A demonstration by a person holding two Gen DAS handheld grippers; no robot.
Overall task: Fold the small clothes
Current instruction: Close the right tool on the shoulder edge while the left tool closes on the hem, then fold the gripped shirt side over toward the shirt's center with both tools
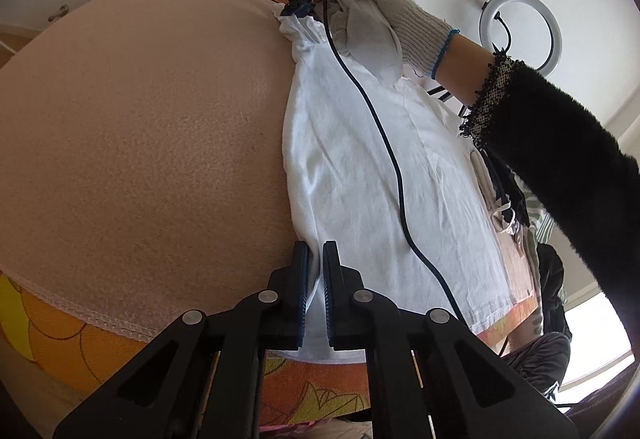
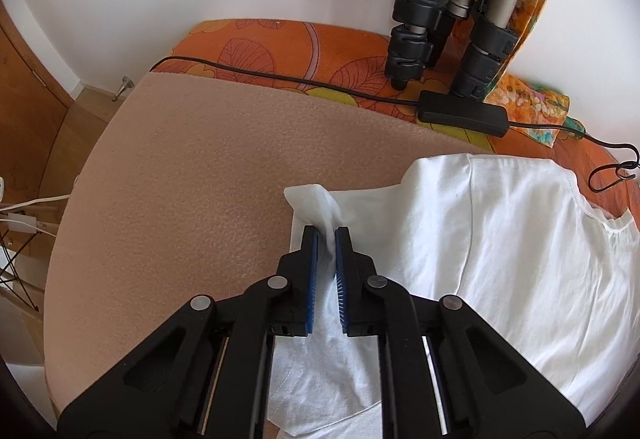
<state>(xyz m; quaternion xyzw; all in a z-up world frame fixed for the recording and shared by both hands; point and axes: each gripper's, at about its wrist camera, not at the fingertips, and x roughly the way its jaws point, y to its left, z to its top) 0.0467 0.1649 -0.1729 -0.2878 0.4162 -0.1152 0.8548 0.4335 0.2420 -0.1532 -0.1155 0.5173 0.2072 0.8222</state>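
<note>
A small white T-shirt lies flat on a peach fleece blanket. My left gripper is shut on the shirt's near edge, cloth pinched between its blue pads. At the far end of the shirt, a gloved hand holds my right gripper, which is shut on the bunched far corner. In the right wrist view the right gripper clamps a puckered fold of the white T-shirt, whose sleeve corner sticks up past the fingertips.
A black cable trails from the right gripper across the shirt. Tripod legs and a black power box with its cord stand on the orange floral sheet beyond the peach fleece blanket. A ring light hangs at the right wall.
</note>
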